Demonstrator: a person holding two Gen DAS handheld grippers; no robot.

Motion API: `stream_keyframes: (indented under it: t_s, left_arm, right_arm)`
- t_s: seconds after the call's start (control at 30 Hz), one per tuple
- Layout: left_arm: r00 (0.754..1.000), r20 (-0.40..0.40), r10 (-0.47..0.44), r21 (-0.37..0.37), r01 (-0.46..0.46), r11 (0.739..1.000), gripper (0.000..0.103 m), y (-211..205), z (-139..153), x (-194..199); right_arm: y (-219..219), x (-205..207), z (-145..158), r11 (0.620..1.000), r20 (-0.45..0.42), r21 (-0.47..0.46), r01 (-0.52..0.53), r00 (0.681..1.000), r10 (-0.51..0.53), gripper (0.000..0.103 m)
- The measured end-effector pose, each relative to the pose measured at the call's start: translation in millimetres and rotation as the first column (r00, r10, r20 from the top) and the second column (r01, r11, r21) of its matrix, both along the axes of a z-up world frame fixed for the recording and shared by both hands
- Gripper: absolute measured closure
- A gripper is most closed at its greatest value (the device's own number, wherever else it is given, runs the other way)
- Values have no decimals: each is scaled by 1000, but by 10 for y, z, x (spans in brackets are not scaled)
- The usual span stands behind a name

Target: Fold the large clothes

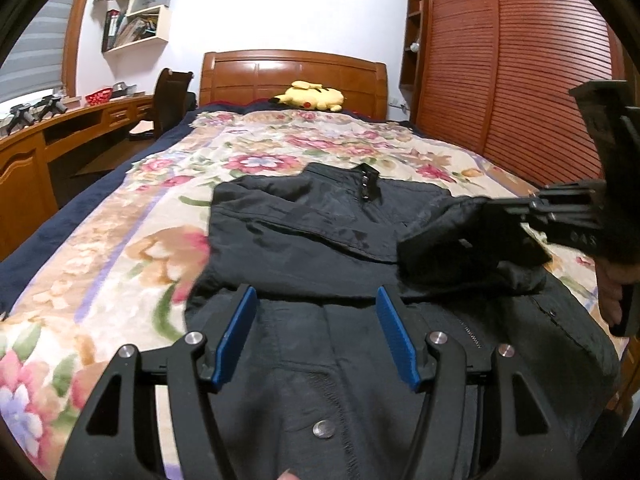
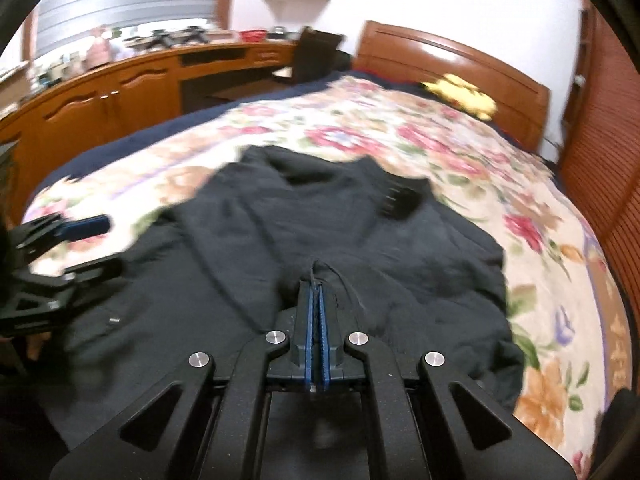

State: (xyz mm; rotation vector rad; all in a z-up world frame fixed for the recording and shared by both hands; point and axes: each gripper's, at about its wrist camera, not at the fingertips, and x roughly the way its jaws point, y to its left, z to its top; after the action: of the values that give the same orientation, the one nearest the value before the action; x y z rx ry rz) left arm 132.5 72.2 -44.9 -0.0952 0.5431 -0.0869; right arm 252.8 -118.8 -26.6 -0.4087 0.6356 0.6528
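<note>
A dark jacket (image 1: 312, 232) (image 2: 320, 216) lies spread on the floral blanket (image 1: 120, 240), collar toward the headboard. My left gripper (image 1: 316, 296) hovers open over the jacket's lower front, with only flat cloth showing between its blue pads (image 1: 240, 324). My right gripper (image 2: 316, 284) is shut on a pinched fold of the jacket's cloth, which rises to its tips. In the left wrist view the right gripper (image 1: 504, 216) comes in from the right with a bunched sleeve part hanging from it. The left gripper (image 2: 110, 245) shows at the left edge of the right wrist view.
A yellow plush toy (image 1: 310, 98) lies by the wooden headboard (image 1: 294, 76). A slatted wooden wardrobe (image 1: 500, 80) runs along the right of the bed. A desk (image 1: 60, 132) and dark chair (image 1: 168, 100) stand on the left.
</note>
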Motion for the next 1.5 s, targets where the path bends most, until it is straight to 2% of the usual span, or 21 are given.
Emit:
stream_keyframes:
  t_s: [0.2,0.3,0.4,0.43,0.47,0.53,0.57,0.8,1.03,1.27,1.43,1.5]
  left_arm:
    - [999,4,47,14,-47,999,41,199,4,-158]
    - [998,3,66,7,-66,998,41,284,14,-207]
    - [997,9,71,0,-71,997,41,313,32,-248]
    - [997,11,71,0,-71,997,41,311,37,-259]
    - [998,11,69,-1,-69,998,41,313,37,-269]
    - [998,11,60,-3,-60,998,41,277,42,-275]
    - [998,12,56,-4,-56,998,41,254,42,-285]
    - [1000,-2,-27,4,27,1000,41,-128,36,-264]
    - [994,-59,-95,65,98,993,41,-616,-98,-180]
    - [978,-161,-131,96,147,984,41,-924,-334,26]
    - [960,-252,-123,134,160,978,41,-1124,-588,175]
    - [957,-264,-116,155,161,975,41,-1174,-649,197]
  right_arm:
    - [421,-361,18,995,-14,3,-104,994,104,102]
    - [528,-441,-3,995,-61,3,-102,993,102,102]
    - [511,-503,4,997,-78,4,-81,994,81,95]
    - [470,-525,30,997,-73,6,-74,995,75,86]
    - [424,-540,56,998,-61,7,-63,996,63,70]
    - [323,-565,109,999,-39,14,-38,998,39,51]
    - [251,-579,143,1000,-27,24,-19,999,19,46]
    - [-340,-528,162,990,25,40,137,990,-138,45]
    - [-884,-431,-211,960,7,66,273,962,-274,45]
    - [-1100,-445,-468,942,-20,129,308,951,-308,45]
    - [-1081,-481,-608,951,7,114,287,957,-289,45]
    - [-1088,-502,-647,957,18,105,271,962,-274,45]
